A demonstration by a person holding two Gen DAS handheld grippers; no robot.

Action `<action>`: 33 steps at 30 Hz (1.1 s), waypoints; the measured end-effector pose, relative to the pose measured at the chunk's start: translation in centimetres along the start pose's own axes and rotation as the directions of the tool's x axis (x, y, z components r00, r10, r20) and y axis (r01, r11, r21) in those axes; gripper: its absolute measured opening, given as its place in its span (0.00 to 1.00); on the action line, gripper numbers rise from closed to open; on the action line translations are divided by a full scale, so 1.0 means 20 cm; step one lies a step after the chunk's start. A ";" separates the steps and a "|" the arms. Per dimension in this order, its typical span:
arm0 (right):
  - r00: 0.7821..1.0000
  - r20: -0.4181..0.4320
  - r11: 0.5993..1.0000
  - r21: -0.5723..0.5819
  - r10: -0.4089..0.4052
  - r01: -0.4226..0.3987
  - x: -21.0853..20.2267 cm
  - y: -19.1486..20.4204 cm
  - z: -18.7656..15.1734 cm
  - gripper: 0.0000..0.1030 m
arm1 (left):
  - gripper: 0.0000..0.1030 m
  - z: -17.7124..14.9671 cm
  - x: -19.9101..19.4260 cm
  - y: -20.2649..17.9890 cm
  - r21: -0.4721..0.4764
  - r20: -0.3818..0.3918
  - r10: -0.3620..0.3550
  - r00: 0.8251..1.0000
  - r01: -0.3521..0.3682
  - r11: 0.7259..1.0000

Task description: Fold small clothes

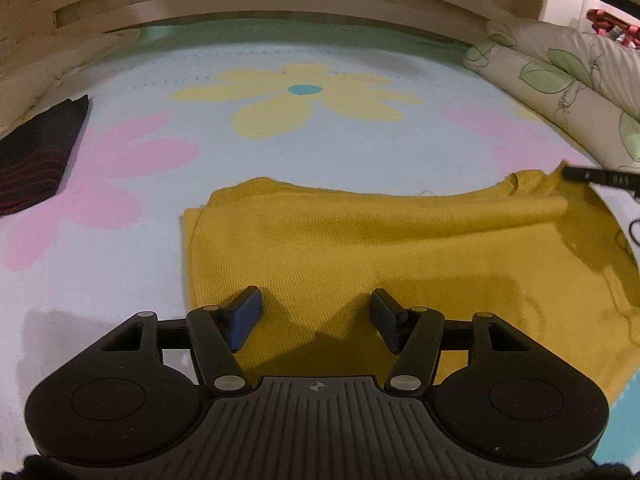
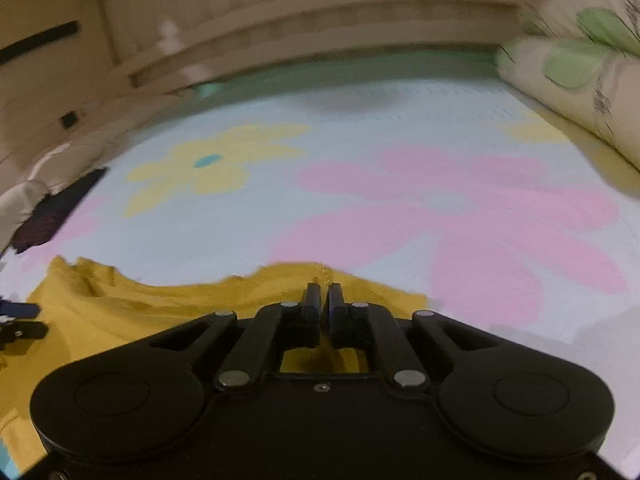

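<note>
A mustard-yellow knit garment (image 1: pixel 400 248) lies partly folded on a light blue flowered bed sheet (image 1: pixel 140 240). My left gripper (image 1: pixel 316 312) is open and empty, its fingers hovering over the garment's near edge. My right gripper (image 2: pixel 324 292) is shut on the yellow garment's (image 2: pixel 160 312) far edge, a pinch of fabric between its fingertips. The right gripper's fingers also show at the right edge of the left wrist view (image 1: pixel 600 178), at the garment's raised far corner. The left gripper shows at the left edge of the right wrist view (image 2: pixel 20 320).
A folded dark garment with red stripes (image 1: pixel 36 156) lies at the left on the sheet. A leaf-patterned pillow (image 1: pixel 560 80) lies at the right. A wooden headboard (image 1: pixel 280 4) runs along the far side.
</note>
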State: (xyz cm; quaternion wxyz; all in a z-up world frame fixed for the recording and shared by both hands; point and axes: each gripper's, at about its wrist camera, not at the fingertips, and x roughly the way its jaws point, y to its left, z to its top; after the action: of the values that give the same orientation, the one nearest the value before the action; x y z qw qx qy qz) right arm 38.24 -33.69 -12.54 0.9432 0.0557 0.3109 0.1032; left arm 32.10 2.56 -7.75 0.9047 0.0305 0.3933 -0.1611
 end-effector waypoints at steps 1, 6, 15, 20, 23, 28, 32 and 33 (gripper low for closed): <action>0.998 0.009 0.998 -0.017 -0.059 0.059 -0.01 0.00 0.02 0.09 | 0.57 0.00 0.00 -0.01 0.000 0.000 0.004 1.000 -0.004 1.000; 0.989 -0.007 0.988 0.049 -0.146 0.146 0.01 -0.08 -0.01 0.09 | 0.58 0.01 -0.01 -0.03 0.009 -0.013 0.026 1.000 -0.026 1.000; 0.998 0.010 0.987 0.148 -0.068 0.065 -0.03 -0.15 0.00 0.75 | 0.62 0.14 0.02 -0.16 -0.073 -0.085 0.033 0.996 -0.040 0.997; 0.996 -0.041 0.980 0.181 -0.079 0.085 -0.05 -0.16 0.05 1.00 | 0.90 0.10 0.11 -0.31 0.013 -0.119 0.114 0.986 -0.114 0.993; 0.987 -0.132 0.966 0.230 -0.089 0.118 -0.04 -0.18 0.06 1.00 | 0.94 0.10 0.12 -0.30 -0.044 -0.125 0.121 0.985 -0.128 0.991; 0.965 -0.256 0.951 0.280 -0.056 0.129 -0.10 -0.15 0.08 1.00 | 0.94 0.14 0.05 -0.27 -0.151 -0.189 0.078 0.979 -0.107 0.983; 0.961 -0.277 0.953 0.286 -0.014 0.096 -0.22 -0.08 0.07 1.00 | 0.94 0.11 -0.06 -0.28 -0.180 -0.203 0.058 0.978 -0.095 0.979; 0.959 -0.283 0.953 0.291 -0.004 0.089 -0.25 -0.06 0.06 1.00 | 0.94 0.10 -0.08 -0.30 -0.177 -0.203 0.056 0.978 -0.093 0.980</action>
State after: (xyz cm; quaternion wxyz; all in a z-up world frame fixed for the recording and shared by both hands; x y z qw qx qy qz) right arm 35.27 -36.12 -8.95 0.8725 0.1759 0.4542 0.0392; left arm 30.64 -3.03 -4.73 0.8656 -0.0235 0.4928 -0.0859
